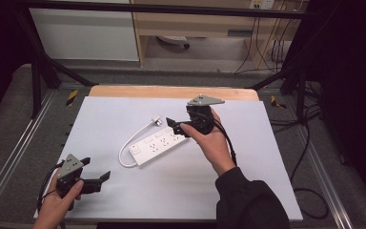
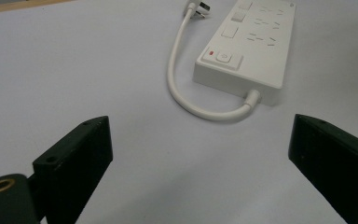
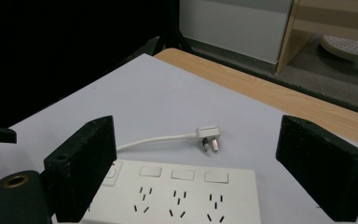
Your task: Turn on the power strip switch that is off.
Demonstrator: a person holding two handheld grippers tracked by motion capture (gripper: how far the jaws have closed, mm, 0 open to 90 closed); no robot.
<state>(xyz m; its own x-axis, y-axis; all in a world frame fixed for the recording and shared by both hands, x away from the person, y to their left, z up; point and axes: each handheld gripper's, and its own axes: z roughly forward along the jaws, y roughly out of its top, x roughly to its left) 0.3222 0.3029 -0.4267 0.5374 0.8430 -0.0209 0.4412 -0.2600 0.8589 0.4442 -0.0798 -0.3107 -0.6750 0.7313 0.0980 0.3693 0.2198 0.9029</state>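
High view, L to R: left gripper (image 1: pixel 97 179) sits lower left of frame on the white table (image 1: pixel 248 186), held in a hand, jaws spread w/ nothing between; its own view confirms, bare table between the jaws. Centre frame: white power strip (image 1: pixel 159 143) lies flat & diagonal on the table, cable (image 1: pixel 129 143) looping from its lower-left end up to the plug (image 1: pixel 157 121), which rests on the table just above the strip. Right of centre: right gripper (image 1: pixel 175 126) hovers at the strip's upper-right end, jaws spread wide, pinching nothing; in right gripper view the strip (image 3: pixel 177 191) lies low between the jaws, plug (image 3: pixel 208 136) beyond.
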